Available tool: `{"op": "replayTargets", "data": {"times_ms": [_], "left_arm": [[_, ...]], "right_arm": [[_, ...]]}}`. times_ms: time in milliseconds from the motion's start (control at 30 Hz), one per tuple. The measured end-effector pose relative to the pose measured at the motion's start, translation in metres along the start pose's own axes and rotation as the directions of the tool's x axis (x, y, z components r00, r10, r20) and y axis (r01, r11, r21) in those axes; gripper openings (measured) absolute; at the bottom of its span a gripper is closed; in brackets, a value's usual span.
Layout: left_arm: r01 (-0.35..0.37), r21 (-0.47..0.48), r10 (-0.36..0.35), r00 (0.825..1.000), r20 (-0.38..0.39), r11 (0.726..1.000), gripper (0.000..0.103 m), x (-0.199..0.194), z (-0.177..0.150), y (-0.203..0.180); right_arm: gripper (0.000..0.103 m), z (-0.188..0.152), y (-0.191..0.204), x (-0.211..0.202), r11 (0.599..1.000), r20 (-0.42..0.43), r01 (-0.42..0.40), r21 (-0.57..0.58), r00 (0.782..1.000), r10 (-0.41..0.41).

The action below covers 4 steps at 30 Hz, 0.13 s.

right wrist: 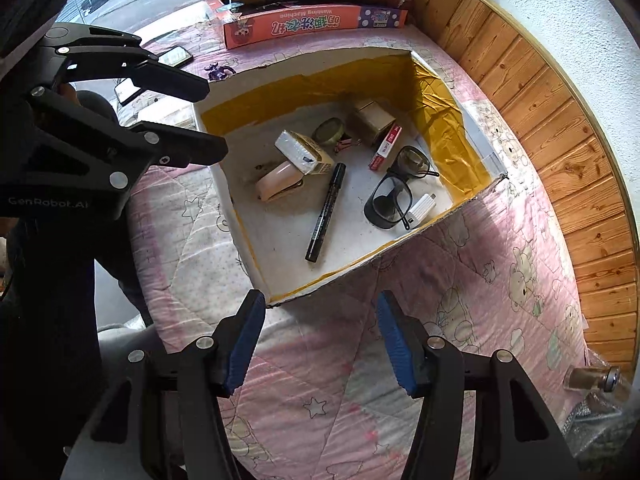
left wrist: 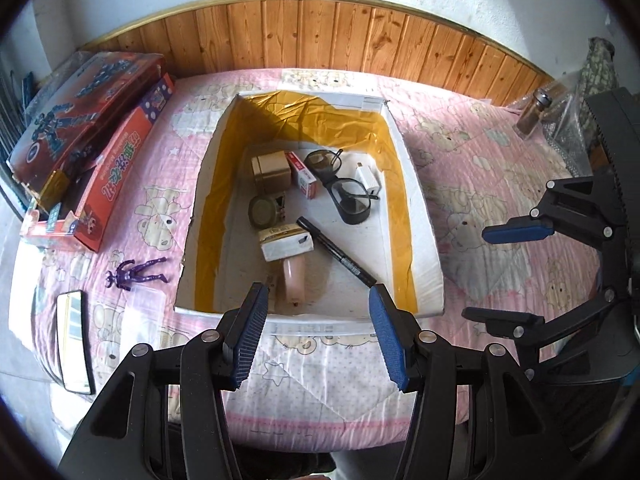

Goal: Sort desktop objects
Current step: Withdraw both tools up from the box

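Note:
An open white box (left wrist: 420,216) (right wrist: 240,240) lined with yellow tape sits on the pink quilt. Inside lie a black marker (left wrist: 336,250) (right wrist: 326,212), glasses (left wrist: 340,188) (right wrist: 394,190), a pink stapler (left wrist: 294,280) (right wrist: 278,184), a tissue pack (left wrist: 286,242) (right wrist: 304,152), a gold box (left wrist: 271,170) (right wrist: 370,120), a red-white small box (left wrist: 303,174) (right wrist: 386,150), a round tin (left wrist: 262,210) (right wrist: 329,131) and a white charger (left wrist: 368,178) (right wrist: 422,208). My left gripper (left wrist: 318,336) (right wrist: 200,120) is open and empty at the box's near edge. My right gripper (right wrist: 322,344) (left wrist: 500,272) is open and empty beside the box.
Outside the box, a purple figure (left wrist: 138,274) (right wrist: 218,72), a small mirror (left wrist: 74,344) and a clear plastic case (left wrist: 146,300) lie on the quilt at the left. Red toy boxes (left wrist: 88,152) (right wrist: 316,20) stand at the far left. A small bottle (left wrist: 534,112) (right wrist: 592,378) stands near the wood-panelled wall.

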<state>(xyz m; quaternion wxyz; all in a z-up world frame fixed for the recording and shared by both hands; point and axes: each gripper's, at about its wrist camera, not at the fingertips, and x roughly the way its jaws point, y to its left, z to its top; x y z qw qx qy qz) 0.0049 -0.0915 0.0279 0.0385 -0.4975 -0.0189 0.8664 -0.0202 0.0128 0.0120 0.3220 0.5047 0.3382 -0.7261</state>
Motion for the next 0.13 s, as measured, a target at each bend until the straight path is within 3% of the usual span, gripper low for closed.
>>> {"op": "replayTargets", "data": {"times_ms": [133], "left_arm": [[-0.030, -0.012, 0.030, 0.998, 0.045, 0.999, 0.056, -0.015, -0.009, -0.002]], "right_arm": [[0.059, -0.008, 0.009, 0.002, 1.000, 0.013, -0.002, 0.014, 1.000, 0.002]]}}
